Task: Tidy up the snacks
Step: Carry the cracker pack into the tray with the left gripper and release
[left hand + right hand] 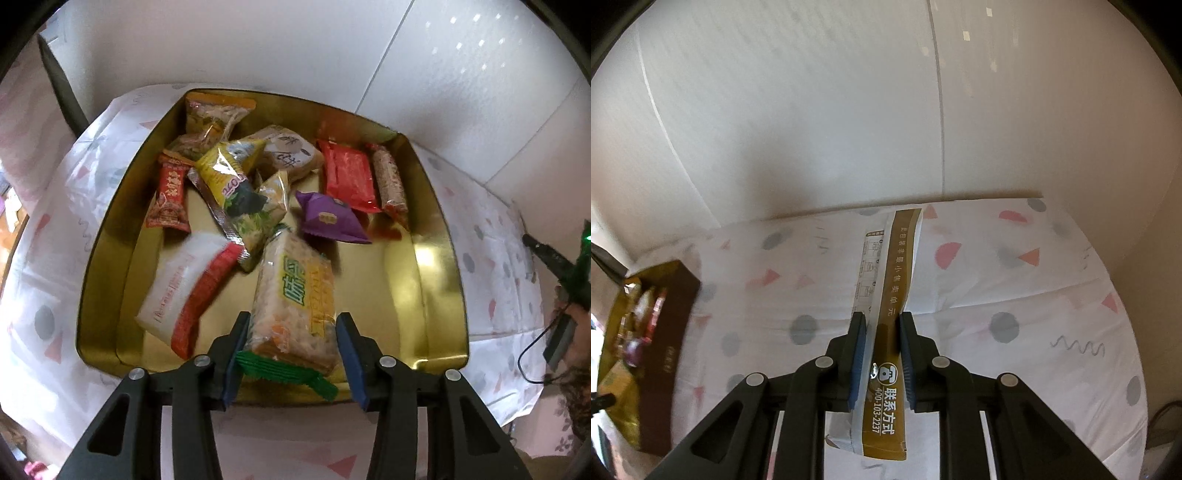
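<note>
A gold tin box (439, 258) holds several wrapped snacks, among them a purple packet (330, 218), a red packet (349, 177) and a white and red packet (188, 284). My left gripper (291, 345) is shut on a green-ended cracker pack (295, 306) over the box's near side. My right gripper (882, 332) is shut on a long brown and white sachet (894, 284) held above the patterned cloth. The box also shows at the left edge of the right wrist view (665, 332).
A white tablecloth (1015, 295) with pink and grey shapes covers the table. A white wall (849, 110) rises right behind the table. The other hand-held gripper (554, 258) shows at the right edge of the left wrist view.
</note>
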The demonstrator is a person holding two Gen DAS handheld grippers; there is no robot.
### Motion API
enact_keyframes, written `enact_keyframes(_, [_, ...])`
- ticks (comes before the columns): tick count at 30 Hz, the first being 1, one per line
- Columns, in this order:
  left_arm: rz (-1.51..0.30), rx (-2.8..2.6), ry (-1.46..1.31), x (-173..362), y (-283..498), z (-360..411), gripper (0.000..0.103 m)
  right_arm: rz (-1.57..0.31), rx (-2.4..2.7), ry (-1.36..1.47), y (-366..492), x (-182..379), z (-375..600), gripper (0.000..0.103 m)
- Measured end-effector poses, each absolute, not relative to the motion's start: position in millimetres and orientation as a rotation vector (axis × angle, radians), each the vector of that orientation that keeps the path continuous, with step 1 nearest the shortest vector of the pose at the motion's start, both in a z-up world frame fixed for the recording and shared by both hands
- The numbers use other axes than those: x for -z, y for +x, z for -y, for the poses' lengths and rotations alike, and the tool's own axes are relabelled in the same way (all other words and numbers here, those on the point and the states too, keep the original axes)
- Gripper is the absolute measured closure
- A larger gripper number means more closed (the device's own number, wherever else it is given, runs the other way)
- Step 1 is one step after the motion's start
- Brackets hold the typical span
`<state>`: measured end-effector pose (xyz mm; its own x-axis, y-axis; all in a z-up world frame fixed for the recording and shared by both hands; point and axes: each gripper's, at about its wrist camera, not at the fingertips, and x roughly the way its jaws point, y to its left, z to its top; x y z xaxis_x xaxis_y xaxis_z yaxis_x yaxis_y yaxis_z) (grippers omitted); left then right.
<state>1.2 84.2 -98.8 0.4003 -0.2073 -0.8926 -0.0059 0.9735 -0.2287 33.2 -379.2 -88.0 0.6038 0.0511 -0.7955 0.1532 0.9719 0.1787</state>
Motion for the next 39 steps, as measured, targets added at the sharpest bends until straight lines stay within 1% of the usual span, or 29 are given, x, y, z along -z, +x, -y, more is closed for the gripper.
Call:
enact_keyframes(1, [-1.183, 0.124, -0.207, 102.0, 6.1, -88.1, 0.056, -0.92, 0.055, 0.246, 33.3, 86.1, 376.9, 0.085])
enact_keyframes(2, [-1.206, 0.112, -0.209, 105.0, 9.9, -92.6, 0.059, -0.916, 0.051, 0.253, 31.5, 83.9, 374.9, 0.085])
enact_keyframes(3, [-1.223, 0.09, -0.209, 107.4, 12.6, -98.3, 0.067, -0.911, 0.042, 0.265, 28.9, 80.9, 371.8, 0.085])
enact_keyframes(6, [-1.263, 0.105, -0.265, 111.8, 15.3, -115.9, 0.066, -0.902, 0.028, 0.283, 24.1, 74.3, 364.0, 0.085])
enact_keyframes(8, [-1.252, 0.119, -0.295, 108.2, 12.7, -122.8, 0.061, -0.895, 0.018, 0.298, 19.6, 69.9, 359.7, 0.085])
enact_keyframes(9, [-1.246, 0.124, -0.294, 105.7, 11.2, -124.5, 0.056, -0.893, 0.015, 0.302, 18.0, 68.0, 357.5, 0.085])
enact_keyframes(10, [-1.233, 0.128, -0.281, 102.1, 9.0, -125.0, 0.055, -0.893, 0.012, 0.308, 15.9, 66.2, 355.0, 0.085])
enact_keyframes(14, [-1.17, 0.128, -0.246, 91.2, 6.6, -123.5, 0.057, -0.893, -0.005, 0.331, 10.8, 61.7, 348.2, 0.085])
enact_keyframes(15, [-1.167, 0.13, -0.243, 91.8, 9.0, -121.2, 0.066, -0.893, -0.012, 0.337, 9.0, 60.7, 344.8, 0.085])
enact_keyframes(16, [-1.176, 0.132, -0.233, 94.0, 11.8, -118.7, 0.077, -0.891, -0.016, 0.337, 7.7, 59.2, 342.2, 0.085])
enact_keyframes(21, [-1.217, 0.218, -0.177, 101.1, 12.3, -93.4, 0.085, -0.879, -0.054, 0.342, 5.7, 53.2, 322.0, 0.085])
enact_keyframes(24, [-1.225, 0.249, -0.137, 101.8, 7.8, -81.4, 0.084, -0.867, -0.083, 0.351, 2.5, 46.7, 311.2, 0.085])
enact_keyframes(26, [-1.239, 0.231, -0.161, 102.2, 7.2, -85.9, 0.083, -0.863, -0.099, 0.358, -0.3, 42.1, 305.0, 0.085])
enact_keyframes(27, [-1.237, 0.217, -0.187, 101.0, 6.8, -90.7, 0.08, -0.861, -0.111, 0.365, -2.2, 39.7, 301.5, 0.085])
enact_keyframes(28, [-1.225, 0.192, -0.214, 97.3, 5.3, -97.8, 0.07, -0.86, -0.119, 0.369, -3.5, 37.9, 299.4, 0.085])
enact_keyframes(29, [-1.206, 0.175, -0.227, 93.2, 2.8, -103.5, 0.063, -0.86, -0.127, 0.372, -4.9, 36.3, 297.2, 0.085])
enact_keyframes(30, [-1.184, 0.16, -0.236, 90.3, 0.9, -106.6, 0.052, -0.859, -0.134, 0.372, -6.7, 34.7, 294.4, 0.085])
enact_keyframes(31, [-1.153, 0.141, -0.246, 85.1, -1.1, -111.7, 0.051, -0.858, -0.143, 0.374, -8.5, 33.3, 291.4, 0.085])
enact_keyframes(34, [-1.125, 0.124, -0.247, 78.5, 0.0, -120.1, 0.053, -0.862, -0.165, 0.38, -11.5, 31.4, 283.3, 0.085])
enact_keyframes(35, [-1.13, 0.119, -0.233, 79.5, 0.6, -120.7, 0.055, -0.864, -0.173, 0.382, -11.8, 31.1, 280.0, 0.085])
enact_keyframes(37, [-1.152, 0.129, -0.22, 85.4, 3.2, -116.6, 0.068, -0.869, -0.188, 0.382, -12.7, 31.5, 273.5, 0.085])
enact_keyframes(39, [-1.166, 0.144, -0.202, 92.5, 5.4, -106.4, 0.068, -0.874, -0.201, 0.379, -13.8, 30.9, 267.5, 0.085])
